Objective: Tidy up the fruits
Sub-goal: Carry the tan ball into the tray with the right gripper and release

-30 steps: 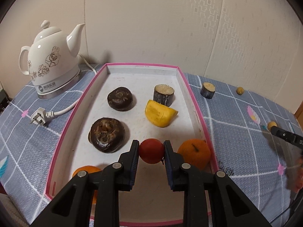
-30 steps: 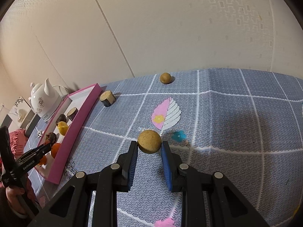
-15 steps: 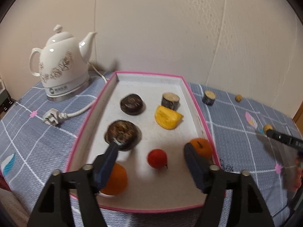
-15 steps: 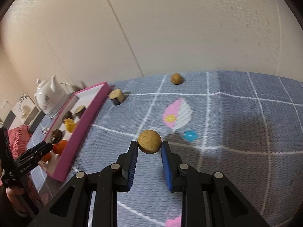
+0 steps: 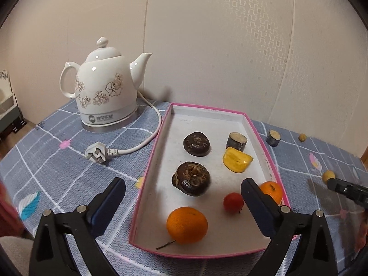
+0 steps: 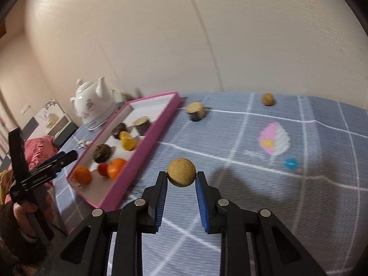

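A pink-rimmed tray (image 5: 150, 165) holds a small red fruit (image 5: 233, 202), two oranges (image 5: 186, 225), two dark brown round fruits (image 5: 191, 181), a yellow piece (image 5: 237, 159) and a dark stub (image 5: 236, 141). My left gripper (image 5: 181, 203) is open wide and empty, above the tray's near end. My right gripper (image 6: 181, 179) is shut on a tan round fruit (image 6: 181, 172), held above the cloth right of the tray (image 6: 147, 147). The tan fruit also shows in the left wrist view (image 5: 328, 176).
A white floral kettle (image 5: 103, 96) with cord and plug (image 5: 97, 155) stands left of the tray. On the blue checked cloth lie another dark stub (image 6: 196, 111) and a second small tan fruit (image 6: 268, 99). A wall runs behind the table.
My left gripper let go of the red fruit in the tray, opened wide and drew back. My right gripper carried the tan fruit leftward, closer to the tray.
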The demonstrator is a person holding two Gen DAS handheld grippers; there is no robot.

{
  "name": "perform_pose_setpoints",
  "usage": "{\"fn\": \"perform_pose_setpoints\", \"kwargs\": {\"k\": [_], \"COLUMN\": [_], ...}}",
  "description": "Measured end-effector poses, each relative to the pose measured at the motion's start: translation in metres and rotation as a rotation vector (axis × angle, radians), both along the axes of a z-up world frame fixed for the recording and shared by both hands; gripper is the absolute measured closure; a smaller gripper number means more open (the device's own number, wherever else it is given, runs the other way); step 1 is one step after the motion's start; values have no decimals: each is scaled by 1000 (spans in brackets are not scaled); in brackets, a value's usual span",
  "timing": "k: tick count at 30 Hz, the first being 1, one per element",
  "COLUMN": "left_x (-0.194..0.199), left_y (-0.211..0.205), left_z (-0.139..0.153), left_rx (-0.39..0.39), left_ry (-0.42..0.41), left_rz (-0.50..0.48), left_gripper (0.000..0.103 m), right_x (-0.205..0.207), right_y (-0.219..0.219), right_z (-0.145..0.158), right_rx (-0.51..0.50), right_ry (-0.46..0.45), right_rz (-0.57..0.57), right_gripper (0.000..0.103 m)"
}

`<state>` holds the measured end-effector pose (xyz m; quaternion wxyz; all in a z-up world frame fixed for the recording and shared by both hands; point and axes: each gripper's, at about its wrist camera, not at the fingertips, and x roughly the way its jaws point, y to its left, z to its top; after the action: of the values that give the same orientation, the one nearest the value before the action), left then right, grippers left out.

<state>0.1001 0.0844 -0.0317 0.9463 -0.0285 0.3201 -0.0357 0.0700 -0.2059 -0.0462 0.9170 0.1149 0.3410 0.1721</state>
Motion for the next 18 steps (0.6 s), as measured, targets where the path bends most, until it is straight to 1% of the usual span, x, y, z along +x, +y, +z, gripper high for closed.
{"fn": "perform_pose_setpoints", "kwargs": {"k": [5, 10, 14, 18], "left_x": [-3, -4, -4, -3], "left_y": [-4, 3, 11, 19], "left_z": [-2, -1, 0, 1], "left_rx": [36, 10, -18, -54], "left_ry": [-6, -12, -12, -7], "left_rz": [13, 43, 69, 94], "left_gripper": [1, 0, 0, 0], "right_x": [0, 1, 2, -3], "right_y": [34, 70, 94, 118], "right_z": [-1, 1, 2, -2], "right_rx": [49, 53, 33, -33], "right_ry": [8, 4, 12, 15], "right_rz": [61, 128, 184, 232], "right_gripper": [78, 78, 78, 78]}}
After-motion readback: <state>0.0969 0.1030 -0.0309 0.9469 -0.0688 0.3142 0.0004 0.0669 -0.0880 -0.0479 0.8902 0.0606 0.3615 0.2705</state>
